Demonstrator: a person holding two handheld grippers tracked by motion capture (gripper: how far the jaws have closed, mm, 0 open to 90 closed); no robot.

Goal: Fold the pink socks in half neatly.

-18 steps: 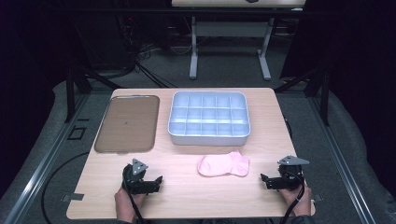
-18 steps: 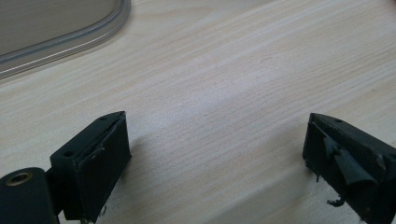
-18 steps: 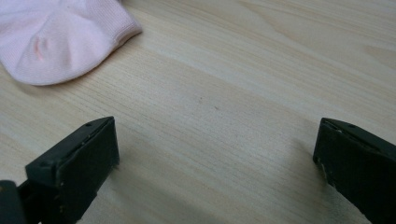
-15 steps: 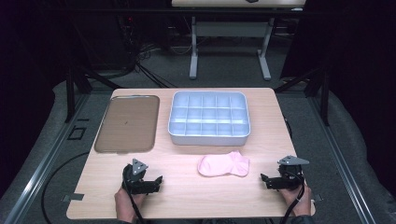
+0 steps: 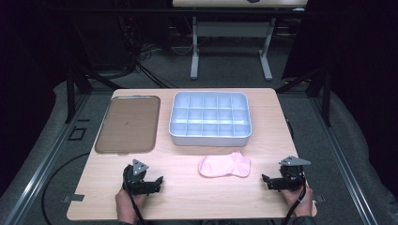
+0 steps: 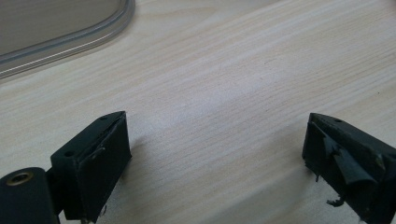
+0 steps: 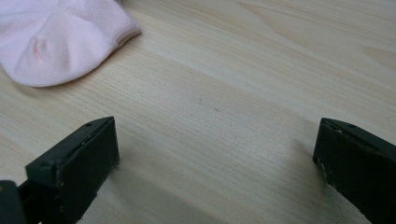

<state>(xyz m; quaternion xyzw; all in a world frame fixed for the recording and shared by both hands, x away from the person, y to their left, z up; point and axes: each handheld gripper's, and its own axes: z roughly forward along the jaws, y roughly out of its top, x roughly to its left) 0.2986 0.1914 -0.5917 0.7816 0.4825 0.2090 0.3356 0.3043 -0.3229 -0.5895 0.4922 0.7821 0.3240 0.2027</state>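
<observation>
Near edge of the desk (image 5: 187,197): left claw (image 5: 157,183) and right claw (image 5: 266,180) rest wide open, empty. Between them, slightly farther, lies a pink sock (image 5: 224,165), untouched. Beyond sit a brown tray (image 5: 126,124) and an empty divided bin (image 5: 210,118); nothing looks begun.

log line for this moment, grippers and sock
left gripper: open, empty | right gripper: open, empty | pink sock: flat on table, between grippers | divided bin: empty

Left gripper (image 5: 157,180) low at the near edge, jaws spread wide, nothing between them, right gripper (image 5: 265,180) likewise agape, a hand behind each
</observation>
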